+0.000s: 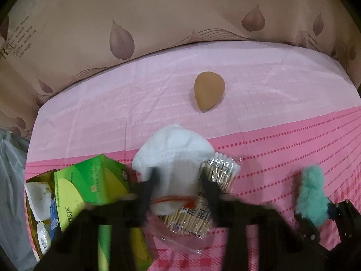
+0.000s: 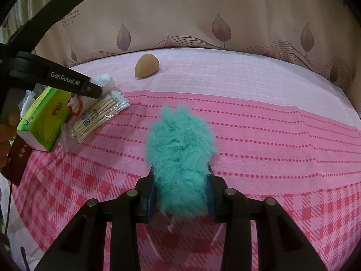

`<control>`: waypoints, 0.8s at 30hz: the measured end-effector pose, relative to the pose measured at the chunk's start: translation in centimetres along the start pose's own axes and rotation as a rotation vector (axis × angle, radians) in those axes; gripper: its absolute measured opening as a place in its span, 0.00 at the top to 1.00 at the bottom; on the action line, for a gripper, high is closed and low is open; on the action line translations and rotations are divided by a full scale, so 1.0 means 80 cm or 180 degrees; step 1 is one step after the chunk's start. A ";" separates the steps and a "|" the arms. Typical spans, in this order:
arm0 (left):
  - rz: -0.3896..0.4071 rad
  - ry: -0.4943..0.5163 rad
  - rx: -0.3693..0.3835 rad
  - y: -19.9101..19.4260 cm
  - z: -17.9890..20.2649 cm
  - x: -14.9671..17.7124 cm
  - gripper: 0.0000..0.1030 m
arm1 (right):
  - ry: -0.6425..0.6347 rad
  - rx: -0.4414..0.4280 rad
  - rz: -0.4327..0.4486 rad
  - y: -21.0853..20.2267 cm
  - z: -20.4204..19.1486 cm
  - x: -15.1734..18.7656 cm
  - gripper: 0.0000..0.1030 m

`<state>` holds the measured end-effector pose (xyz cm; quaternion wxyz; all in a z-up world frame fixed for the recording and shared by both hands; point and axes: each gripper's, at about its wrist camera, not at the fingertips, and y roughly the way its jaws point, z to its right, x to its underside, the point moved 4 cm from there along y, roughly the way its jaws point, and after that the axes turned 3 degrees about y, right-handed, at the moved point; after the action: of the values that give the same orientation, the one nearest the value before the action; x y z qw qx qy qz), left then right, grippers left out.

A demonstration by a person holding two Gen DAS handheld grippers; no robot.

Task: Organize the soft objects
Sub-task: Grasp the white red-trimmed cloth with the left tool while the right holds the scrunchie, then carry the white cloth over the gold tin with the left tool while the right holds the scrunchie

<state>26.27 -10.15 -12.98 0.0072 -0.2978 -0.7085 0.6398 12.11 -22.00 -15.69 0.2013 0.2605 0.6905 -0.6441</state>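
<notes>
Right wrist view: teal fluffy puff (image 2: 180,158) pinched between my right claw (image 2: 180,199) pads, above the pink cloth (image 2: 270,146). Left claw (image 1: 180,187) straddles the white cloth bundle (image 1: 173,155), fingers blurred; grip unclear. Cotton swab pack (image 1: 216,176) just right of it, green tissue pack (image 1: 94,180) left, tan sponge (image 1: 208,91) beyond.

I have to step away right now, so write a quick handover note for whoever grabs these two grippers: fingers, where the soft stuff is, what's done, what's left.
Left gripper: fingers around the white cloth, beside the swab pack; whether they are pressing it is not clear.
Right gripper: shut on the teal puff, held over the pink sheet.
Brown sponge: lying alone at the far side of the sheet, untouched.
Tissue pack: at the left edge, next to the cloth.
Done: puff picked up.
Left: secure the cloth, place both, then fetch the sponge. Where they go is not visible.
</notes>
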 end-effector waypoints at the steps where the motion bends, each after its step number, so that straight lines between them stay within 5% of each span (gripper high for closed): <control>1: -0.0007 0.0011 -0.0016 -0.001 0.001 0.000 0.79 | -0.0001 0.0001 0.0000 0.000 0.000 0.000 0.66; 24: 0.0386 -0.0052 0.0147 -0.090 -0.016 0.016 0.83 | 0.0010 0.0034 -0.0003 0.001 0.000 0.001 0.66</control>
<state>22.75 -8.46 -6.65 -0.0305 -0.3347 -0.6743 0.6576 12.10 -21.99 -15.75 0.1985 0.2623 0.6875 -0.6474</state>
